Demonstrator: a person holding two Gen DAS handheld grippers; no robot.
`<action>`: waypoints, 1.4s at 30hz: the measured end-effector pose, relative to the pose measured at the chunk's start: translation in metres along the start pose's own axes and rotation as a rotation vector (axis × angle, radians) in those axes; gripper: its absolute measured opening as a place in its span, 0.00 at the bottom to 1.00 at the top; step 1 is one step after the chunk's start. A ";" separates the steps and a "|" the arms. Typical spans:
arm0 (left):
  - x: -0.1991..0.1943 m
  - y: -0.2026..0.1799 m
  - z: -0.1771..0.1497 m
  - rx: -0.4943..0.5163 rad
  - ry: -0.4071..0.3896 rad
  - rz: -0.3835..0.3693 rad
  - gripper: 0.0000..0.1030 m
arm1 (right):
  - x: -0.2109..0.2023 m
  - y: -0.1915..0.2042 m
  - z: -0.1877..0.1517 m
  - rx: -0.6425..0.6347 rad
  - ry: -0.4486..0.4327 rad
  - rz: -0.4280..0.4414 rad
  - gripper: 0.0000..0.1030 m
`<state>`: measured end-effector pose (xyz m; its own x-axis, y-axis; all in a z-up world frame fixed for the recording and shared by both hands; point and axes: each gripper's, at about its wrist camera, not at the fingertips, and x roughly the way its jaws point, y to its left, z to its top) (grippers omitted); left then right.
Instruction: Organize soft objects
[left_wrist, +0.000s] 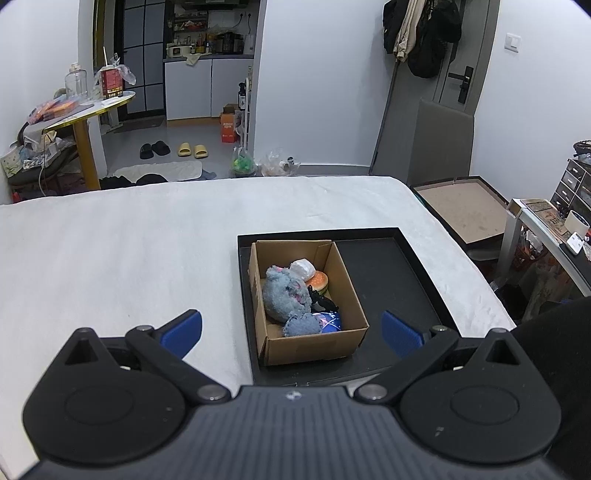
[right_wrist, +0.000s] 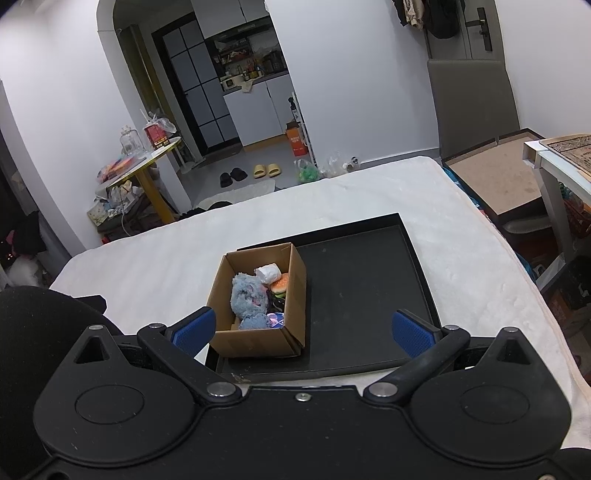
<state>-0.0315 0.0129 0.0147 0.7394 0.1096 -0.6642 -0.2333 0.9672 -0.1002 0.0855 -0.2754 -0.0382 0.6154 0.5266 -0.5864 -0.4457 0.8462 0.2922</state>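
A brown cardboard box stands in the left part of a shallow black tray on a white bed. In the box lie a blue-grey plush toy, a white soft lump, a toy burger, a small black item and a shiny blue-pink piece. My left gripper is open and empty, just short of the box. My right gripper is open and empty, near the tray's front edge.
The white bed spreads left of and behind the tray. A flat brown-lined box and a desk stand right of the bed. A round yellow table with clutter stands at the far left.
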 end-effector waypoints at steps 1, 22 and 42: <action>0.000 0.000 0.000 -0.001 0.000 -0.001 1.00 | 0.000 0.000 0.000 -0.002 -0.001 -0.001 1.00; -0.002 -0.004 -0.001 0.015 -0.007 0.019 1.00 | 0.001 -0.002 0.000 0.008 0.011 0.004 1.00; -0.004 -0.005 -0.002 0.019 -0.007 0.020 0.99 | 0.001 -0.002 0.000 0.009 0.013 0.000 1.00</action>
<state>-0.0339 0.0072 0.0164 0.7393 0.1306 -0.6606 -0.2363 0.9689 -0.0729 0.0870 -0.2770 -0.0390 0.6072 0.5254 -0.5961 -0.4398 0.8470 0.2986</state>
